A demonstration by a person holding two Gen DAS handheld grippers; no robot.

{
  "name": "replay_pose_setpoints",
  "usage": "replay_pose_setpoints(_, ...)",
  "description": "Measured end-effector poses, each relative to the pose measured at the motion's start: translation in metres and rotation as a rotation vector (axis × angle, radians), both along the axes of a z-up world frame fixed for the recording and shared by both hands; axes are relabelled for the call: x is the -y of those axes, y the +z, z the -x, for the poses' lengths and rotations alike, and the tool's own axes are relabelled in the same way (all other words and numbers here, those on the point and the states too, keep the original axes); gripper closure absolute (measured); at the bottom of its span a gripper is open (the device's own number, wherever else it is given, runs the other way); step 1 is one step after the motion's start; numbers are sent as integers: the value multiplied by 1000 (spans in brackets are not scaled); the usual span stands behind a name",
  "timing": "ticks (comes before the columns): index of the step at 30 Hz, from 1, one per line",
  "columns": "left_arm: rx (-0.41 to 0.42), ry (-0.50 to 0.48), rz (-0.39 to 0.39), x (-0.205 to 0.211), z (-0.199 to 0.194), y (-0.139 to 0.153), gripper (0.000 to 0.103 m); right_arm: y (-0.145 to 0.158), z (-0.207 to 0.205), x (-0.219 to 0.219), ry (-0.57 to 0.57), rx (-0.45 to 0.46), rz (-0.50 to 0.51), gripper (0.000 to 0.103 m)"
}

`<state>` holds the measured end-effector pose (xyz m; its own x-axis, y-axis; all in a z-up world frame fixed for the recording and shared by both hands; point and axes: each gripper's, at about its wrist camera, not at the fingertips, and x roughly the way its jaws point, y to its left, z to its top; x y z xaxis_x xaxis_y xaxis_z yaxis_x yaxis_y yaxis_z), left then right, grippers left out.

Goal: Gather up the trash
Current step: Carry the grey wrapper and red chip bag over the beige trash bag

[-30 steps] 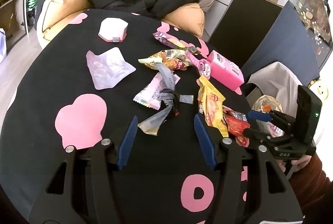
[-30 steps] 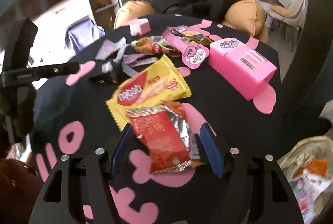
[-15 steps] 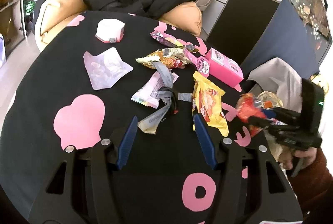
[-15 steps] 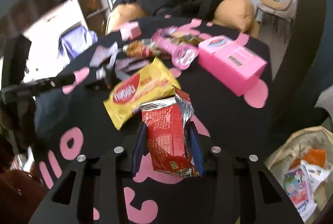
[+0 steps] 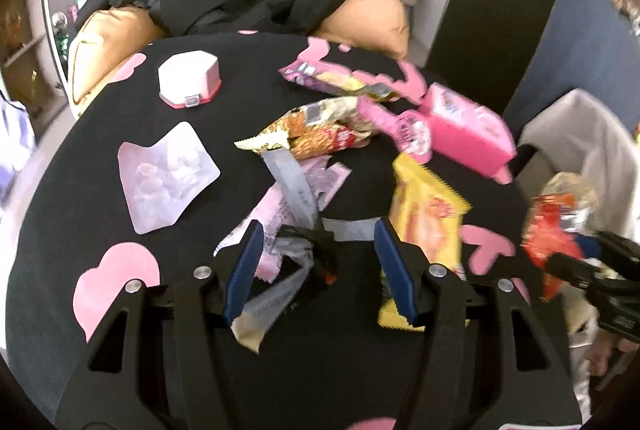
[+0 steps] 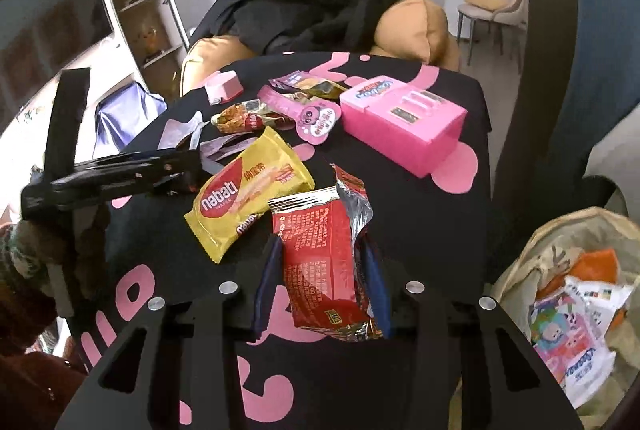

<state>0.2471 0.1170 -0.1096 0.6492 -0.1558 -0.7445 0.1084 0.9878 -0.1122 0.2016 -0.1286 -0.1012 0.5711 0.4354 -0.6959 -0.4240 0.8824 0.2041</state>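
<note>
The left hand-held gripper (image 5: 316, 270), jaws apart, hovers over crumpled grey wrappers (image 5: 296, 250) beside a yellow packet (image 5: 428, 218).

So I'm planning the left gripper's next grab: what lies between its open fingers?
In the left wrist view, the left gripper straddles a crumpled grey-and-black wrapper; the yellow Nabati wafer packet lies just outside its right finger.

Black table (image 6: 440, 230), pink shapes; on it: yellow wafer pack (image 6: 248, 190), pink box (image 6: 404, 126), wrappers (image 5: 296, 186).

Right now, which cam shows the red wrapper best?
Right wrist: the red wrapper fills the centre, sharp, clamped in the right gripper. Left wrist shows it only as a small blurred patch at the right edge.
</note>
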Motion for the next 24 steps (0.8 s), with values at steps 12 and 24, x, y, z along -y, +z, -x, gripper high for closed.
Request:
replay_pose_setpoints(12, 87, 8, 6, -4, 24, 39, 72, 24, 11, 33, -35, 73, -77, 65)
replay_pose_setpoints(24, 364, -116, 79, 57, 56, 148, 72, 80, 40, 75, -87, 245, -33, 65)
